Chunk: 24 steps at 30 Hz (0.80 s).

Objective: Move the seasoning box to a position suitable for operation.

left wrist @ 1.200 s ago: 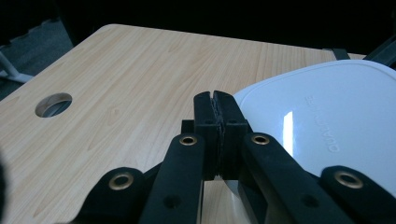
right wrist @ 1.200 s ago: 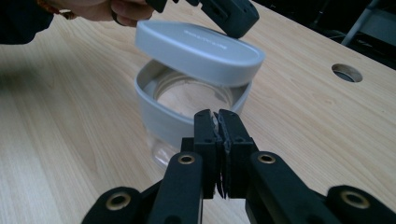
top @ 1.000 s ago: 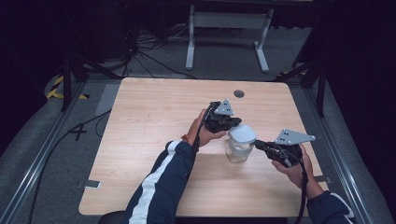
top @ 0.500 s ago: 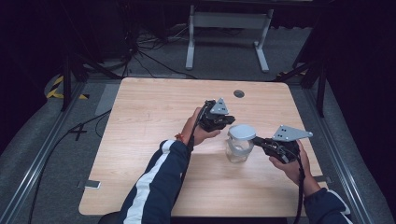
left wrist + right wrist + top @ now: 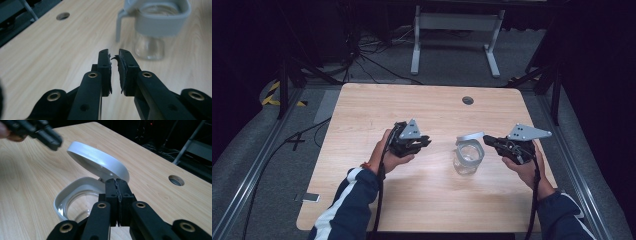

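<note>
Left gripper [image 5: 424,142]: my jaws have just been parting to a narrow gap, nothing between them; it hangs over bare wood, well left of the jar.
Right gripper [image 5: 490,141]: my jaws are pressed together, tips at the jar's collar beneath the raised lid [image 5: 100,161].
Jar [image 5: 468,158]: clear glass, upright, lid flipped open, right of the table's middle.
Room: open table [image 5: 362,115] to the left and far side; cable hole [image 5: 468,100] near the far edge.

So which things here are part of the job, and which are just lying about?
In the job:
- glass jar
- its white flip lid, standing open
- right gripper, shut at the jar's rim
- left gripper, empty, jaws just opening

Lying about:
- phone at the table's edge
- metal stand on the floor
</note>
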Available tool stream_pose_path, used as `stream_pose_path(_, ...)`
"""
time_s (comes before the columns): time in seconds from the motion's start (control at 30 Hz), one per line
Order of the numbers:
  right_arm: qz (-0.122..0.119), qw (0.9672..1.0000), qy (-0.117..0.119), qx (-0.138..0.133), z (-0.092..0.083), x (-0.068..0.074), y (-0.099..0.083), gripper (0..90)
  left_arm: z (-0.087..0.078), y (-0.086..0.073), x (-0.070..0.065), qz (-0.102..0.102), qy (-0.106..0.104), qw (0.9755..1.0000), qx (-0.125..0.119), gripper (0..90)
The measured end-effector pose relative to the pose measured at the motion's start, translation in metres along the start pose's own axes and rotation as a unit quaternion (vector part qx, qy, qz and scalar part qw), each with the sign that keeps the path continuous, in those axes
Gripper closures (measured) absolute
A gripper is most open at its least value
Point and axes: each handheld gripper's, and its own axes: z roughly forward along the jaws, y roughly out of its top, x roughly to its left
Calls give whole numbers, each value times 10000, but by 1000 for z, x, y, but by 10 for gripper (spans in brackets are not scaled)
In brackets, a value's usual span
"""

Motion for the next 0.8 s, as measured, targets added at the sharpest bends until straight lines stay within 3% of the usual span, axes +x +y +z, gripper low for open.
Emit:
stream_pose_path(0.23,74,9999,37,-127,4,-8,7,895,-44,-48,-20,-306,105,9994,128,802)
stream_pose_path(0.27,74,9999,37,-127,4,-8,7,895,-44,-48,-20,-306,105,9994,128,801)
stream_pose_path(0.33,91,9999,10,-128,6,-11,9,894,-53,-62,-25,-467,142,9987,124,801)
stream_pose_path(0.4,125,9998,55,-161,9,-14,10,895,-59,-72,-28,-456,228,9985,216,796)
stream_pose_path(0.47,116,9998,80,-133,14,-15,12,895,-64,-85,-33,-622,269,9974,244,793)
stream_pose_path(0.57,106,9998,90,-146,20,-17,14,894,-69,-98,-37,-715,340,9962,349,785)
stream_pose_path(0.8,75,9998,176,-112,29,-20,17,890,-82,-115,-47,-905,459,9936,490,759)
